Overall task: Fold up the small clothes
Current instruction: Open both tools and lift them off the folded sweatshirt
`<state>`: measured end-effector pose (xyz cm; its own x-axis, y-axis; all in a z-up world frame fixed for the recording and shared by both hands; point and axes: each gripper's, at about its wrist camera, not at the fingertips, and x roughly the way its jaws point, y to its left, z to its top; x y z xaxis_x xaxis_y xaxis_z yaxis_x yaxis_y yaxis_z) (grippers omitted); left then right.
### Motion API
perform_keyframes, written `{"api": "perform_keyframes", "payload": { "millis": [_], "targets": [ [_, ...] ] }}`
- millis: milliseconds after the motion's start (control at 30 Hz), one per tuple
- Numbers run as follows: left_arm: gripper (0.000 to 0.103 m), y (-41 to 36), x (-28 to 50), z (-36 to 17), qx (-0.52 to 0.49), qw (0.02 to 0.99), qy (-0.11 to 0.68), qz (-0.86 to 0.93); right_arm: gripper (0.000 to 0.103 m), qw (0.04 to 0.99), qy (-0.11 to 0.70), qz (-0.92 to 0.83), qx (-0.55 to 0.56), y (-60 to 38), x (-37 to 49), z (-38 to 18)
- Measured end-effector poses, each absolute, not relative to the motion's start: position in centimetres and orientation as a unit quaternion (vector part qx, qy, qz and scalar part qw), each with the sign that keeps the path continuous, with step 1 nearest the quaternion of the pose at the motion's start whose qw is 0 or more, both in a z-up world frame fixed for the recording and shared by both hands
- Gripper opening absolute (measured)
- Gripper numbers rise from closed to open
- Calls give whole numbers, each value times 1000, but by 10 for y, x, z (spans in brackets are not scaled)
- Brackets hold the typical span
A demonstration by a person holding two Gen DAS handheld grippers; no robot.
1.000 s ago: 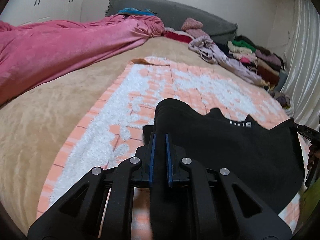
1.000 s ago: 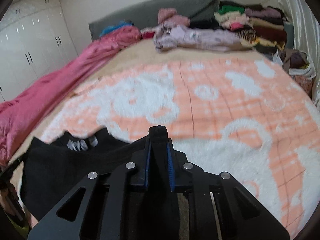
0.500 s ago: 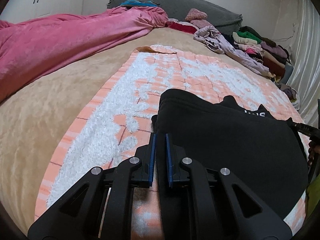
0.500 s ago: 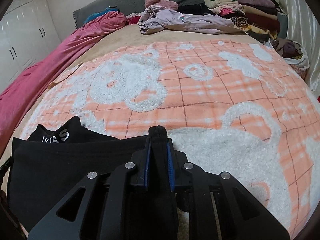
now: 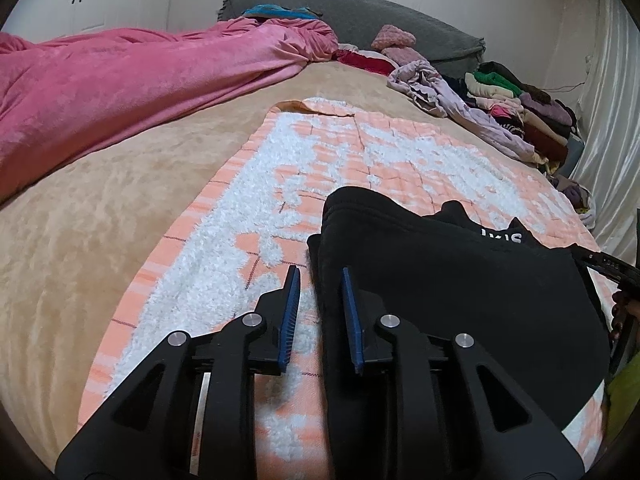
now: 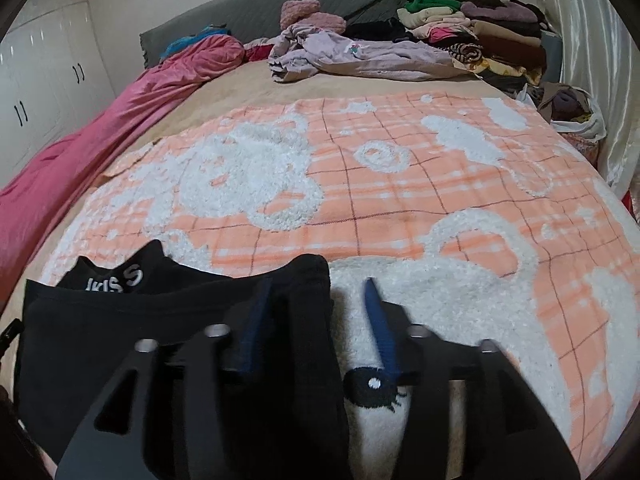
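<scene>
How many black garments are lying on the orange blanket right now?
1: the black garment lies at the near edge of the orange blanket, between both open grippers. More black items may sit in the far pile.

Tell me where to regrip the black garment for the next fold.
Take the black garment at its thick folded end corners, where layers stack into a pinchable edge. Left gripper and right gripper already straddle those corners with open jaws; come in low along the orange blanket.
</scene>
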<state>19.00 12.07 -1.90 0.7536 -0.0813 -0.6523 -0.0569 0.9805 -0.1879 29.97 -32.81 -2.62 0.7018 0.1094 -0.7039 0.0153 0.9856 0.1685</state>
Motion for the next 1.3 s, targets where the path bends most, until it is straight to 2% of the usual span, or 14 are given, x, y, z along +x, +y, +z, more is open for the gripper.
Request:
{"api": "perform_keyframes", "payload": {
  "millis": [100,200,333,633,900,1300],
  "targets": [
    [15,122,187,-18,-101,932,349,-7,61,922,379,21,72,-327,290,-22],
    [22,124,185,-16,-101,933,346,-5,67,928,366,16,64,-326,276,-18],
    [25,125,180,-13,-102,935,341,-5,70,932,356,16,68,-327,260,-14],
    [39,122,166,-7,-100,940,327,-5,71,932,352,36,77,-324,223,-13],
    [47,116,150,-3,-97,942,322,-9,71,927,362,55,78,-316,195,-21],
    [50,102,134,0,-88,943,322,-22,71,926,368,68,59,-301,168,-24]
  ]
}}
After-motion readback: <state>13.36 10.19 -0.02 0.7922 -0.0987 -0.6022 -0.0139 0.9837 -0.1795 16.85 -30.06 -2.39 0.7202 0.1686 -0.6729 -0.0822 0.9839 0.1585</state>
